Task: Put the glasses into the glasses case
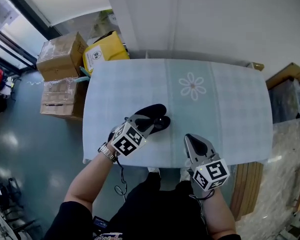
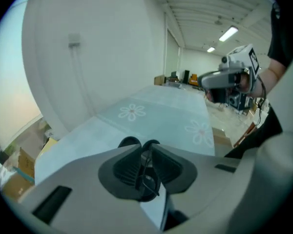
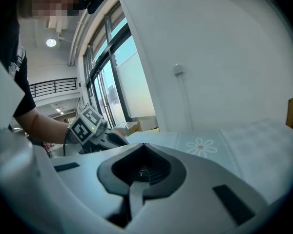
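Observation:
My left gripper (image 1: pixel 149 121) hovers over the front left part of the table (image 1: pixel 230 109), which has a pale blue cloth. It is shut on a thin wire part of the dark-lensed glasses (image 2: pixel 145 165). Two dark rounded lenses (image 2: pixel 130 142) show just past the jaw tips. In the head view the glasses (image 1: pixel 152 112) are black shapes at that gripper's tip. I cannot make out a separate glasses case. My right gripper (image 1: pixel 191 139) is shut and empty near the table's front edge. Its jaws meet in the right gripper view (image 3: pixel 143 146).
A flower print (image 1: pixel 192 86) marks the cloth at the back middle. Cardboard boxes (image 1: pixel 62 58) and a yellow box (image 1: pixel 106 48) stand on the floor to the left. Wooden slats (image 1: pixel 246 184) lie at the right front. A white wall runs behind the table.

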A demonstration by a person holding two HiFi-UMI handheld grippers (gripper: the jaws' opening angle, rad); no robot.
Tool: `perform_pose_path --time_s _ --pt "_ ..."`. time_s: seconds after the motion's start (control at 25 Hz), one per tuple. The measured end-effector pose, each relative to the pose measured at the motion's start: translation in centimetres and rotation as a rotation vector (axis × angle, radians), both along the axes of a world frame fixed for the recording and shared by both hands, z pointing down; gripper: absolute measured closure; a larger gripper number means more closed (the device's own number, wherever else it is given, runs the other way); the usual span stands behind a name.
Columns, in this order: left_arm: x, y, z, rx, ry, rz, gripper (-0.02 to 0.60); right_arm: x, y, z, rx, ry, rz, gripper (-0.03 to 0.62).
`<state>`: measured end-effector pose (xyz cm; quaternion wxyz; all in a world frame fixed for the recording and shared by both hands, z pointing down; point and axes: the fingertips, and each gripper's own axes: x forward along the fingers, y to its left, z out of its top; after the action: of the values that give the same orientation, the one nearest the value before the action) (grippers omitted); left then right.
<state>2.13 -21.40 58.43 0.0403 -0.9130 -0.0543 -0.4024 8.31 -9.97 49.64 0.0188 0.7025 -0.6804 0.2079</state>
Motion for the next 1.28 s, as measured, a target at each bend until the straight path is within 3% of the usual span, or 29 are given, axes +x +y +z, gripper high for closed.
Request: perform_pose_path --time_s 0.24,0.52,0.8,1.08,1.28 --pt "-1.7 0.6 -8.9 -0.017 0.352 -0.243 0.536 -0.2 -0.9 -2.4 0.04 0.027 -0.112 0.571" --pt "-6.2 3.3 -15.4 -0.017 0.566 -0.555 0.549 -1.0 -0.4 -5.0 0.077 0.061 -0.263 0.571" --pt "-8.5 8.6 -15.5 0.004 0.597 -0.704 0.551 -1.1 1.9 -6.0 0.089 0.072 -0.381 0.571" --pt "-8.7 14.6 -13.1 -0.013 0.568 -0.755 0.552 -1.9 5.4 -5.6 0.084 0.072 -0.468 0.571" --pt "-7.7 18.2 -12.6 -0.036 0.545 -0.738 0.552 -2.2 8.1 -5.3 0.076 0.056 -0.488 0.572"
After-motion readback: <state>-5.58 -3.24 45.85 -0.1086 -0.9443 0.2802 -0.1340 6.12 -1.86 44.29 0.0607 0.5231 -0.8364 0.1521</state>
